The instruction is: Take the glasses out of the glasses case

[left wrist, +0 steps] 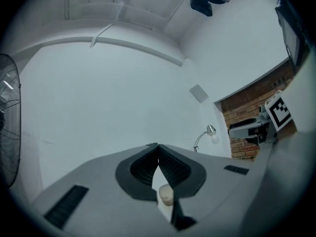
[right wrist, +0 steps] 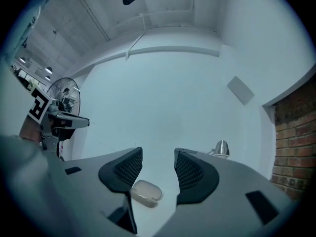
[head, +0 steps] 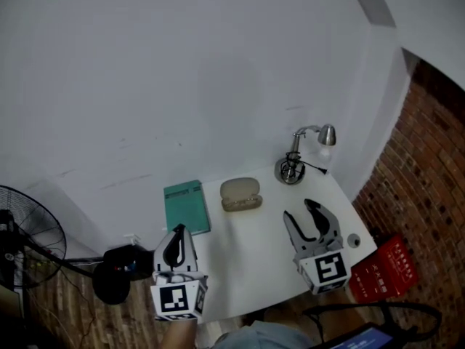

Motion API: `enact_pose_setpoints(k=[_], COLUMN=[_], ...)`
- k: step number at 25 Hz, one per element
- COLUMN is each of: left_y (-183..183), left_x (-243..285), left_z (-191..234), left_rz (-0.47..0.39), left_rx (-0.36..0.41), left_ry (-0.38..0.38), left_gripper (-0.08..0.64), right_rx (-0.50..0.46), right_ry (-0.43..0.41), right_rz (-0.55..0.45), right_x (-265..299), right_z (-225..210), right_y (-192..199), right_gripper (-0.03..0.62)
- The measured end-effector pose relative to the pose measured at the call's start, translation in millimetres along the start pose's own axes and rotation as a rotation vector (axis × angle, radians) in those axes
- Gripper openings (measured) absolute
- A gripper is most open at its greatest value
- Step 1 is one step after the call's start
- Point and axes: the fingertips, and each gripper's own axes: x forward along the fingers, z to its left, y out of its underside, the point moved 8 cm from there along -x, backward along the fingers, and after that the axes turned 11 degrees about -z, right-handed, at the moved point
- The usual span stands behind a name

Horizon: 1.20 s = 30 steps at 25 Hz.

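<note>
A beige glasses case [head: 240, 193] lies closed toward the back of the white table [head: 247, 257]. My left gripper [head: 176, 233] hovers over the table's front left, short of the case, with its jaw tips touching and nothing between them. In the left gripper view the case [left wrist: 166, 194] shows small through the gap below the shut tips [left wrist: 157, 145]. My right gripper [head: 299, 211] hangs to the right of the case, its jaws apart and empty. The right gripper view [right wrist: 158, 152] shows the case [right wrist: 146, 193] on the table beyond the jaws, well clear of both pads.
A teal book [head: 187, 206] lies left of the case. A metal desk lamp [head: 301, 155] stands at the back right corner. A fan [head: 29, 238] and a black object [head: 120, 267] sit left of the table, a red crate [head: 385, 271] to its right.
</note>
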Motion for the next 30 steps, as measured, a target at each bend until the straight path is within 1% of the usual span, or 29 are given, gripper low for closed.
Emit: enact_pose_setpoints(k=[2,3,6,10,14,24,30], left_y=[0,3,12,16,33,86,105], left_x=[13,19,36,58,76,94,102], left_z=[4,7,11,17,20,30,33], left_rz=[0.042,0.039,-0.004,-0.013,0.025,0.159,0.201], left_rx=[0.010,0.017,0.047,0.087,0.099,0.104,0.113], left_ry=[-0.022,-0.027,-0.037,-0.057,-0.072,-0.129,-0.155], left_gripper=[0.006,0.006,0.006,0.006,0.006,0.006,0.006], right_rx=[0.001,0.000,0.000,0.017,0.006,0.056,0.075], right_ry=[-0.014,-0.025,-0.063,-0.111,-0.177,-0.284,-0.342], right_rz=[0.003,0.007,0.022,0.036,0.076,0.147,0.196], right_x=[13,20,37,63,86,132,148], right_z=[-11,-16,-29,-36,-40,-36,-32], right_y=[4,7,17,32,48,96,124], right_gripper=[0.218,0.219,0.219,0.219,0.218,0.204,0.204])
